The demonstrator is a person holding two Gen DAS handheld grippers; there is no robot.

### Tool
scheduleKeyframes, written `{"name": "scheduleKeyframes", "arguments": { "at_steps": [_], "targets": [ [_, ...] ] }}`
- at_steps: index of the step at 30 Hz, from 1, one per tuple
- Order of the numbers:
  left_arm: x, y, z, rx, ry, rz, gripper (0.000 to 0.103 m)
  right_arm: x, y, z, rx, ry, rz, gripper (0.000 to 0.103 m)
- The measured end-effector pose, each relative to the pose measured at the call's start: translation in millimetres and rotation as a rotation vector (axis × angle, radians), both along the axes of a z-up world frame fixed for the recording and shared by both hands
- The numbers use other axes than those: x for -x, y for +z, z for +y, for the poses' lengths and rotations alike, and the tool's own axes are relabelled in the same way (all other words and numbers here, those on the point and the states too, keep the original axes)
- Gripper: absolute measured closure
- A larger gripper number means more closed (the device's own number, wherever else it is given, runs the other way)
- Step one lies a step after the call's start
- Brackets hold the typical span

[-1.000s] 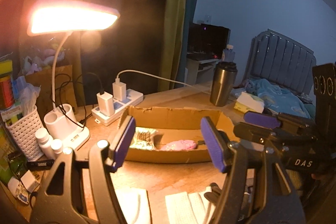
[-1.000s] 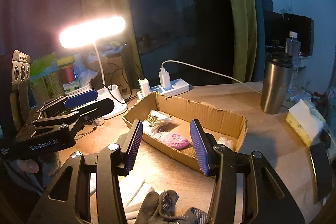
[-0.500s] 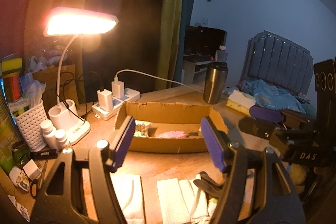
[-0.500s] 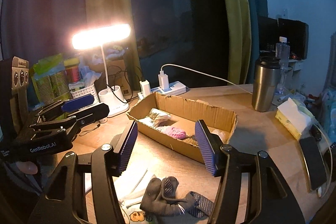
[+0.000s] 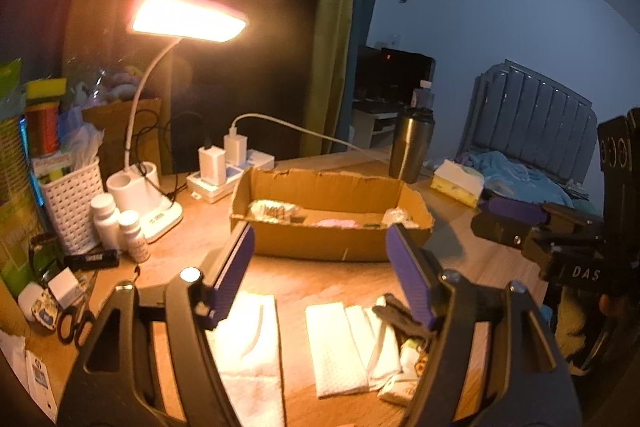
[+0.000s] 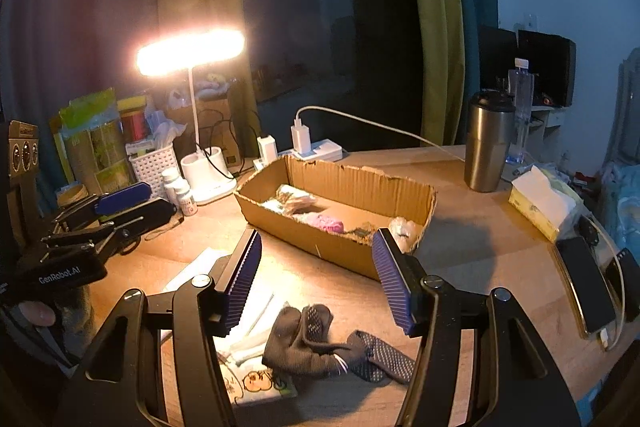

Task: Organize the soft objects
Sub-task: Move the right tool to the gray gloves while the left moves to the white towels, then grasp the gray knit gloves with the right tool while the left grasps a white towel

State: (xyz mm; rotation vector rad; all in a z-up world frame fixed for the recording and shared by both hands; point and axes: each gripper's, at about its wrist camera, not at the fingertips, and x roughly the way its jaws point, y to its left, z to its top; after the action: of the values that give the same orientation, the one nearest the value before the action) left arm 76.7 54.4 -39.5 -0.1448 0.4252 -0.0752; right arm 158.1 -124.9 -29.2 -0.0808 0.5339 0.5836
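On the near part of the bench, in the left wrist view, two white folded cloths lie flat: one cloth (image 5: 248, 343) under the left pad and a second, longer cloth (image 5: 340, 343) just beside it toward the right. The left tongs (image 5: 320, 279) stand about half open above them and hold nothing. Behind them, toward the far edge, the cardboard box (image 5: 320, 247) already contains a pink soft thing (image 5: 336, 223) and some wrapped items. The cloths look light and limp, so I judge they will sag and unfold if taken at one corner; a grip across the folded edge should keep the layers together.

Near the front edge of the bench, in the right wrist view, a dark glove (image 6: 308, 339) lies crumpled, touching the white cloths on its left. The right tongs (image 6: 316, 283) hang above it; their jaws have just been opening, nothing is between them, and they are empty. The glove seems light, soft and a little grippy because of its dotted palm. I would take it at the thick middle, not at a loose finger.
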Motion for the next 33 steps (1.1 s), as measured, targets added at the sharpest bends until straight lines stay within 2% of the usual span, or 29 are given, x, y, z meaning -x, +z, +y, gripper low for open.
{"name": "scheduleKeyframes", "arguments": {
  "at_steps": [13,26,30,33],
  "targets": [
    [18,-41,9,0.011,0.048,0.113,0.033,2,-37,-7,0.038,-0.017,0.078,0.042],
    [11,-95,24,-0.001,0.106,0.313,0.032,-4,-83,-6,0.088,-0.017,0.192,0.041],
    [7,-100,27,-0.002,0.123,0.351,0.032,-8,-93,-3,0.099,-0.009,0.226,0.036],
    [3,-106,28,-0.009,0.144,0.401,0.032,-11,-97,0,0.106,0.001,0.241,0.035]
  ]
}}
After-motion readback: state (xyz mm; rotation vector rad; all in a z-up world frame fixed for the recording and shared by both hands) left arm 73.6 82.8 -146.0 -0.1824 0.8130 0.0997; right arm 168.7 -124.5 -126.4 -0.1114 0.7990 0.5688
